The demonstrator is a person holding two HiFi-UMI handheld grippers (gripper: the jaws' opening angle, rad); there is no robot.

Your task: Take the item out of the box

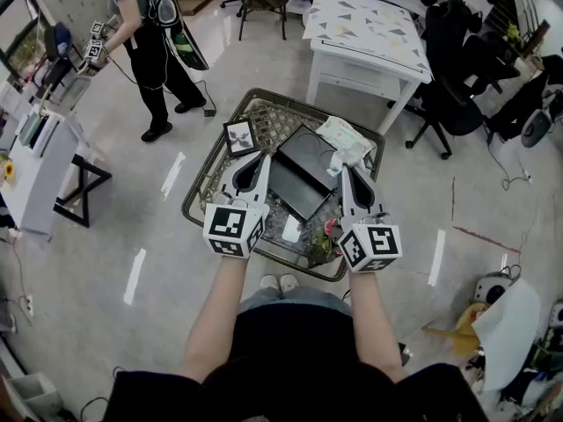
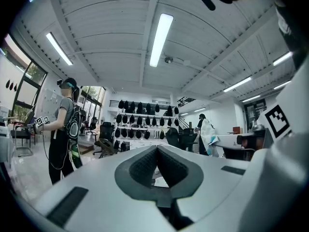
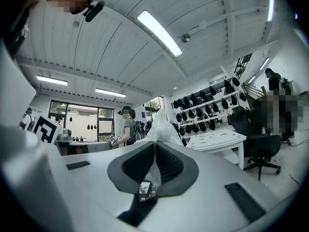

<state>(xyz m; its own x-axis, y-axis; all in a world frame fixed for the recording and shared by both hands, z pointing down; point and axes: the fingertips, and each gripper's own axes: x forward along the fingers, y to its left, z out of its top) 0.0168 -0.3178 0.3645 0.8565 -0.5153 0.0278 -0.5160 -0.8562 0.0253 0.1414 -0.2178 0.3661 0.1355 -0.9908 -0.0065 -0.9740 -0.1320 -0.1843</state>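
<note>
A black box [image 1: 303, 170] lies open on a low table with a woven top [image 1: 204, 178], right below me. My right gripper [image 1: 346, 167] is shut on a clear plastic packet [image 1: 345, 139] and holds it over the box's right edge. In the right gripper view the crinkled packet [image 3: 161, 124] rises from between the closed pads of the right gripper [image 3: 154, 153]. My left gripper [image 1: 264, 158] hovers over the box's left side. In the left gripper view the left gripper [image 2: 157, 161] has its pads together with nothing between them.
A small framed picture [image 1: 238, 136] stands at the table's far left. A white block [image 1: 291, 229] and a little flower sprig [image 1: 327, 229] sit near the front. A white desk [image 1: 365, 33] and an office chair [image 1: 453, 86] stand behind; another person [image 1: 154, 42] stands at the back left.
</note>
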